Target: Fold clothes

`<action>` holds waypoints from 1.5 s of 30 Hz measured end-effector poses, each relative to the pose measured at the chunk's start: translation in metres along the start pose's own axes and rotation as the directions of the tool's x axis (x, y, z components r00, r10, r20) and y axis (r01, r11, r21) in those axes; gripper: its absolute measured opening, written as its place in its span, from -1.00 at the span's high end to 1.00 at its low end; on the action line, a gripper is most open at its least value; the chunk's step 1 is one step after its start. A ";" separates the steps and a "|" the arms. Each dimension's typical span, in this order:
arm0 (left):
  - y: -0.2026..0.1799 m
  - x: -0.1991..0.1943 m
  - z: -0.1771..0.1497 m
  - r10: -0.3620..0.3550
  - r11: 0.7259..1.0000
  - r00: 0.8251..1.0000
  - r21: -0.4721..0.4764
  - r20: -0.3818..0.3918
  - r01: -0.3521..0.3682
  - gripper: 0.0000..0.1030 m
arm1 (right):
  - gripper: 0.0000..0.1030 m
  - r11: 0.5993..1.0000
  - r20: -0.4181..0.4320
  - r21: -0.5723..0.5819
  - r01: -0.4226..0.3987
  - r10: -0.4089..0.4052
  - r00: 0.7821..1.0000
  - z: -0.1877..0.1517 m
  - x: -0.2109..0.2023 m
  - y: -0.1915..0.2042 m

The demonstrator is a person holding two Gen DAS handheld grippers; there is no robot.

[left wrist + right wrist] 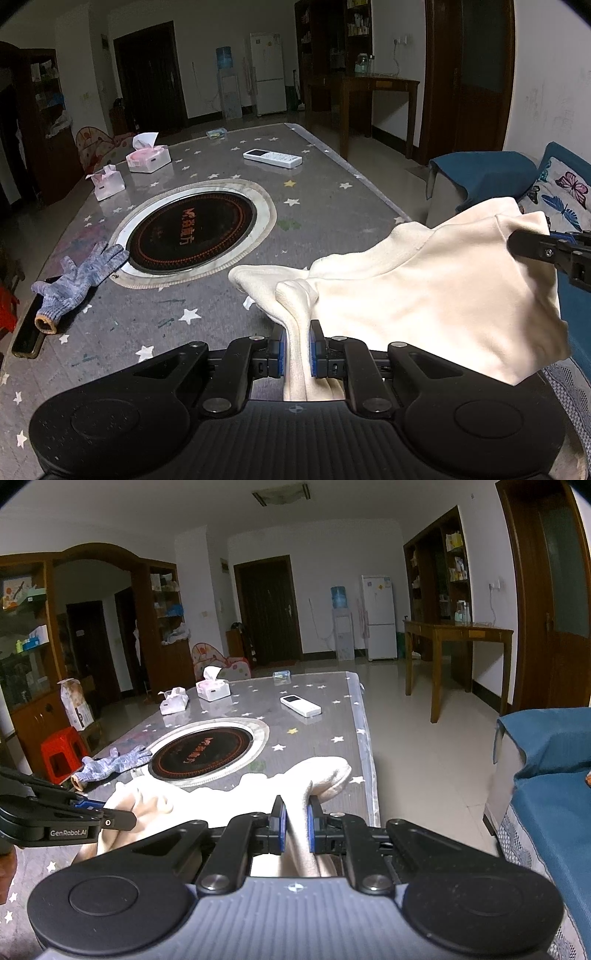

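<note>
A cream garment (424,291) hangs lifted over the near end of a star-patterned table (325,199), gripped at two points; the left gripper (297,347) has its blue-padded jaws clenched on a bunched fold of the cloth, and the right gripper (295,823) is likewise clamped on a gathered edge; each tool also shows at the margin of the other's view, cut off by the frame. What kind of garment it is cannot be told, since most of it is bunched or hidden behind the gripper bodies; its lower part drops out of sight below both cameras. Just beyond the garment, a round black cooktop (192,232) is set into the table; a blue knitted glove (79,277) lies at the cooktop's left rim, its cuff resting on a dark flat object only partly visible. Past the cooktop sit two tissue boxes (147,157) to the left and a white remote control (272,158) to the right; a small item at the far table edge is too small to identify. A blue-covered sofa (550,746) stands right of the table, cropped by the frame.
</note>
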State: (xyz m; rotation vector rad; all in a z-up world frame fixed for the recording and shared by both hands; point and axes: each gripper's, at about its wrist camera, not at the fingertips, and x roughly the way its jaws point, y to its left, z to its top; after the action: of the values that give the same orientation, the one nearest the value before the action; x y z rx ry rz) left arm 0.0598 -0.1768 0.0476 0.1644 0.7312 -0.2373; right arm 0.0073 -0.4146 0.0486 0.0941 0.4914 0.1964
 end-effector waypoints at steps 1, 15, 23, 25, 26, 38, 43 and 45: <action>0.000 0.001 0.000 0.001 1.000 1.000 0.000 -0.003 -0.001 0.75 | 0.81 1.000 -0.004 0.001 0.000 0.000 1.000 -0.001 0.001 0.000; 0.002 0.018 -0.005 0.005 1.000 0.999 -0.001 -0.047 -0.005 0.74 | 0.81 1.000 -0.048 0.017 0.012 -0.012 0.999 -0.009 0.017 -0.006; 0.003 0.029 -0.008 0.010 1.000 0.997 0.001 -0.077 -0.010 0.69 | 0.81 1.000 -0.087 0.023 0.020 -0.018 0.996 -0.015 0.032 -0.009; 0.004 0.032 -0.010 0.012 1.000 0.996 0.002 -0.084 -0.012 0.69 | 0.81 0.999 -0.099 0.027 0.022 -0.019 0.995 -0.017 0.036 -0.010; 0.004 0.033 -0.010 0.013 1.000 0.996 0.003 -0.086 -0.013 0.69 | 0.81 0.999 -0.104 0.027 0.024 -0.021 0.994 -0.018 0.037 -0.011; 0.005 0.047 -0.015 0.028 1.000 0.993 0.011 -0.113 -0.027 0.66 | 0.79 0.998 -0.154 0.031 0.050 -0.045 0.987 -0.027 0.054 -0.018; 0.006 0.052 -0.018 0.040 0.999 0.991 0.017 -0.126 -0.038 0.60 | 0.74 0.997 -0.175 0.034 0.069 -0.062 0.983 -0.031 0.062 -0.022; 0.007 0.054 -0.019 0.041 0.999 0.990 0.016 -0.132 -0.040 0.58 | 0.70 0.996 -0.183 0.036 0.081 -0.073 0.980 -0.032 0.064 -0.024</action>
State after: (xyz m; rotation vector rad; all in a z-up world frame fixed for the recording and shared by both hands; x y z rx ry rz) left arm 0.0882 -0.1743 -0.0020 0.2085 0.8570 -0.1937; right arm 0.0512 -0.4227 -0.0126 0.0996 0.6807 0.1192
